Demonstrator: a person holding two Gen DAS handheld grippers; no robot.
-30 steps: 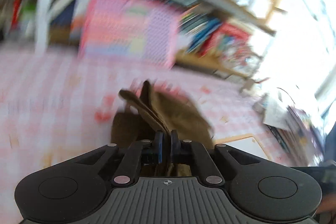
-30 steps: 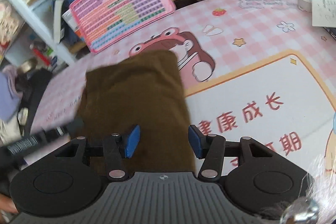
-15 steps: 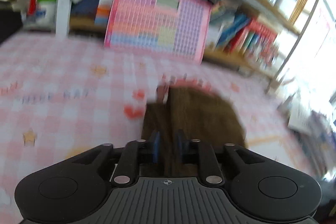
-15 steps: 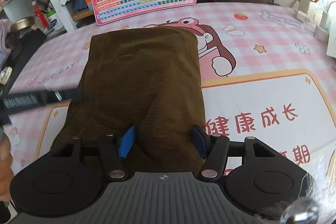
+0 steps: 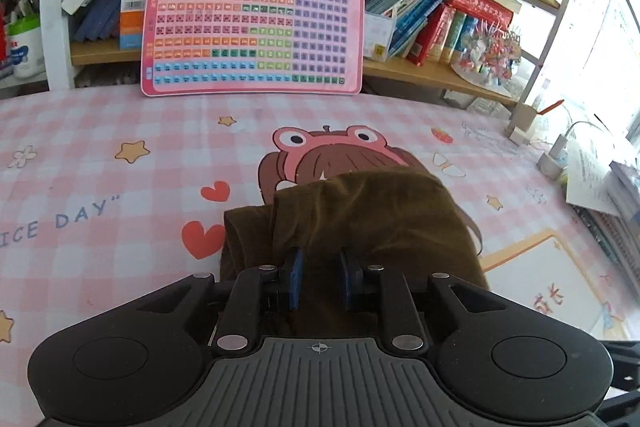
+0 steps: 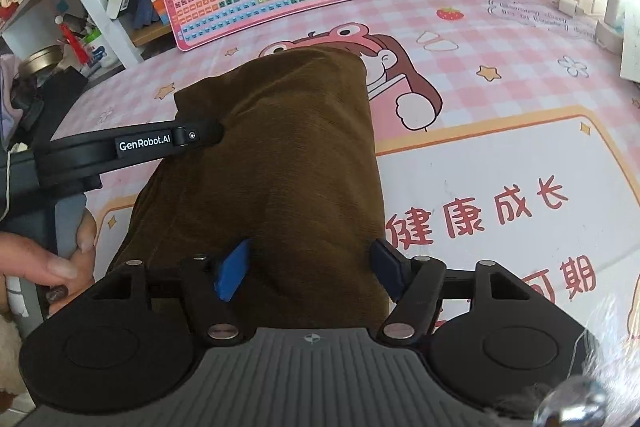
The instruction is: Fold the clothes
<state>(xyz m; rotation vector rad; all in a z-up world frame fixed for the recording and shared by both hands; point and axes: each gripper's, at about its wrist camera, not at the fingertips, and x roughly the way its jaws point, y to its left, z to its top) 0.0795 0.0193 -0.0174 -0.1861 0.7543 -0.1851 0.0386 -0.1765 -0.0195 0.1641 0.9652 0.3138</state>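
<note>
- the left gripper [image 5: 319,281] has just let its blue fingers [image 5: 295,279] part a little; brown cloth shows in the narrow gap, low centre of the left wrist view, and i cannot tell whether the pads still press on it.
- the right gripper [image 6: 310,273] has its fingers [image 6: 232,271] spread wide, opening further just now, with the cloth lying under and between them untouched by the pads.
- the brown garment [image 6: 272,163] lies folded in a tall bundle at the middle of the right wrist view, flat on the pink checked table [image 6: 500,163], its far edge over the cartoon frog print [image 5: 332,147].
- it looks like a fold just laid down and being let go; the next move likely calls for both grippers to draw back, then take the near or far edge for another fold.
- open table lies left and right of the bundle; at the upper edge, the pink keyboard toy [image 5: 256,19] leans against the bookshelf [image 5: 440,67], and papers [image 5: 592,179] crowd the right side.
- a hand [image 6: 44,267] sits at lower left.
</note>
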